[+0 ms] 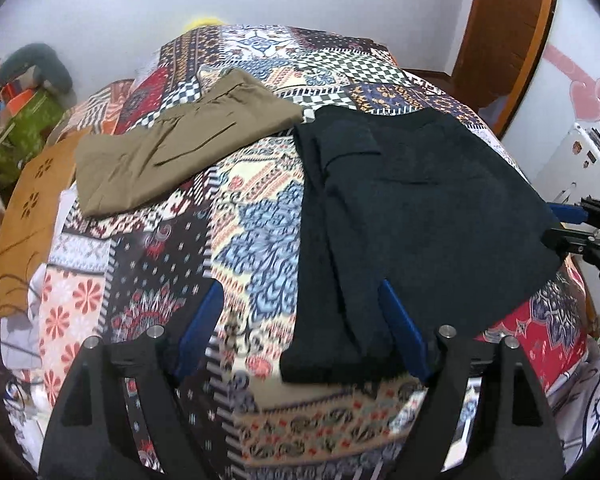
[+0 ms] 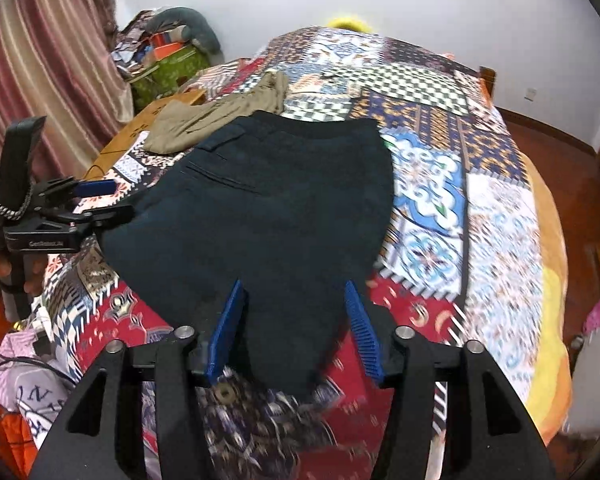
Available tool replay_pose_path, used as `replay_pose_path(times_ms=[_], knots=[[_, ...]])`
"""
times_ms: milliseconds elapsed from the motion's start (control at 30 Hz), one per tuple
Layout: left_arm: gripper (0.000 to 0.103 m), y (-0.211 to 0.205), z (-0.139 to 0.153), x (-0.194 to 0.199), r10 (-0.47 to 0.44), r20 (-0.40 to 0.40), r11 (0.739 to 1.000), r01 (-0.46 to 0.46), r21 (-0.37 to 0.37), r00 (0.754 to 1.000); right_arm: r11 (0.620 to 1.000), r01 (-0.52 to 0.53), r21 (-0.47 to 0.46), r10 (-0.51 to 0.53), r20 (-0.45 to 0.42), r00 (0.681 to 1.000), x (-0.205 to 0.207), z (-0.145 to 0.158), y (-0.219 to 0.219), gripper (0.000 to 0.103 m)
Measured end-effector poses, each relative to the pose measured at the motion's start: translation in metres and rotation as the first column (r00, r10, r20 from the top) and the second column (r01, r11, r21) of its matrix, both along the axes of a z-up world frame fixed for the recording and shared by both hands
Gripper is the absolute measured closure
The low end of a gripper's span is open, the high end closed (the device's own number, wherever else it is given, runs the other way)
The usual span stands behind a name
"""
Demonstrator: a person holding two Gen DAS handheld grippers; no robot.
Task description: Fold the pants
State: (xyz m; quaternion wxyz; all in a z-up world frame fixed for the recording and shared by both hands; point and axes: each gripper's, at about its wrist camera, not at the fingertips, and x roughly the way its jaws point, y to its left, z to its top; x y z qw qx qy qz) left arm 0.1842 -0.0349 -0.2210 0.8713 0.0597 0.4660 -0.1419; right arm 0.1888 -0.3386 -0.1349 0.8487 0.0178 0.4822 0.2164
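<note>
Dark navy pants (image 1: 412,216) lie folded flat on the patchwork bedspread (image 1: 256,240); they also show in the right wrist view (image 2: 268,216). My left gripper (image 1: 300,300) is open and empty, hovering over the pants' near left edge. My right gripper (image 2: 294,296) is open and empty above the pants' near corner. The right gripper also shows at the right edge of the left wrist view (image 1: 568,224), beside the pants. The left gripper shows in the right wrist view (image 2: 100,196), beside the pants' left edge.
Folded khaki pants (image 1: 180,148) lie further back on the bed, also in the right wrist view (image 2: 216,116). A brown cardboard sheet (image 1: 32,216) lies at the bed's left side. A green box with clutter (image 2: 168,68) stands by the curtain (image 2: 40,72). A wooden door (image 1: 504,28) is at the right.
</note>
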Motion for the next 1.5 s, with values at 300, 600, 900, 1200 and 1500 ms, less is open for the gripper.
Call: replay_pose_path(times_ms=[300,600,900,1200,1500], knots=[[0.022,0.021,0.006,-0.023,0.017,0.007,1.000,-0.017,0.021,1.000,0.998,0.059,0.015,-0.059,-0.042,0.997,-0.018,0.001,-0.026,0.046],[0.022,0.016,0.046,-0.005,0.024,0.104,0.998,-0.030,0.056,0.994,0.995,0.097,0.002,-0.097,0.014,0.995,-0.009,0.019,-0.031,0.046],[0.020,-0.015,0.017,0.048,-0.012,-0.025,0.999,0.011,-0.038,1.000,0.992,0.110,0.065,-0.108,-0.030,0.994,0.024,0.003,-0.022,0.040],[0.012,-0.021,-0.020,0.090,-0.022,-0.193,0.987,-0.010,-0.162,0.981,0.973,0.138,0.185,-0.106,-0.171,0.980,0.054,-0.031,-0.028,0.032],[0.008,-0.037,-0.031,0.104,-0.111,-0.265,0.975,0.054,-0.214,0.958,0.966,0.104,0.238,-0.052,-0.212,0.976,0.070,-0.044,-0.014,0.024]])
